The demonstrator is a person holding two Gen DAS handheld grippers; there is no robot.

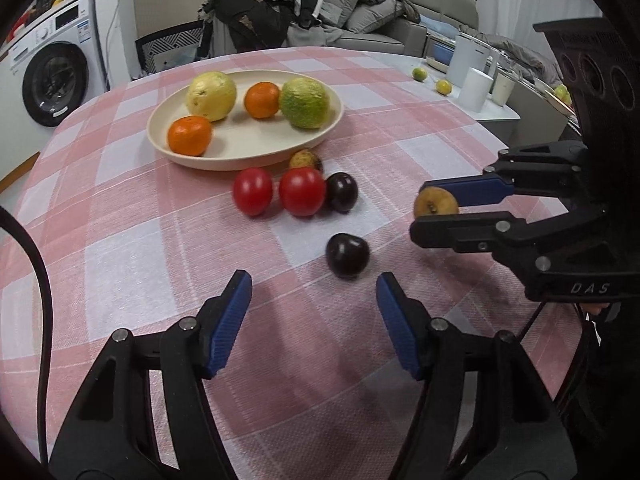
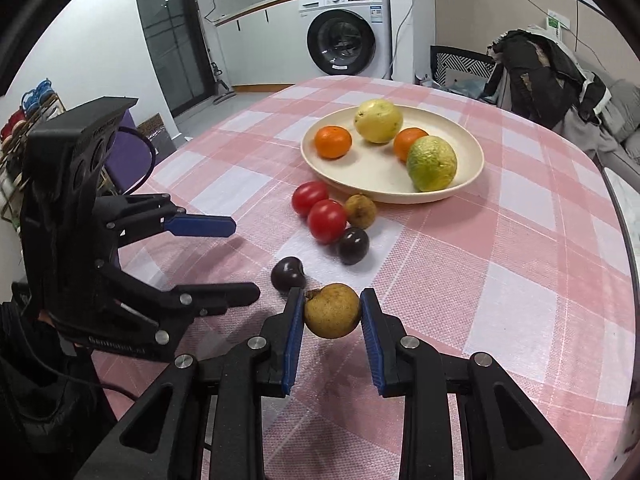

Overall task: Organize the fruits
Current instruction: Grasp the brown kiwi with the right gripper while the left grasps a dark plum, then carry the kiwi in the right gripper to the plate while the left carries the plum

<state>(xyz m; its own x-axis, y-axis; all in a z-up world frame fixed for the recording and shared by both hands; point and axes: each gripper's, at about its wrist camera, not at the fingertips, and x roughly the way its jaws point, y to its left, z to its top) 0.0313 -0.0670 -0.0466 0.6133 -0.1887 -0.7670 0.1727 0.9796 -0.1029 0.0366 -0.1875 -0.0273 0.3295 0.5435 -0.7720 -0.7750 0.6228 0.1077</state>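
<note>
My right gripper (image 2: pixel 332 312) is shut on a small brown-yellow fruit (image 2: pixel 332 311) and holds it just above the table; it also shows in the left wrist view (image 1: pixel 436 202). My left gripper (image 1: pixel 314 304) is open and empty, just short of a dark plum (image 1: pixel 347 255). A cream plate (image 1: pixel 256 148) holds two oranges, a yellow fruit and a green fruit. In front of the plate lie two red tomatoes (image 1: pixel 302 191), a second dark plum (image 1: pixel 342 192) and another brown-yellow fruit (image 1: pixel 304 159).
The round table has a pink checked cloth (image 1: pixel 120 220). A side table at the back right carries white containers (image 1: pixel 474 68) and small citrus fruits. A chair with clothes (image 1: pixel 256 12) stands behind the table. A washing machine (image 2: pixel 348 32) stands by the wall.
</note>
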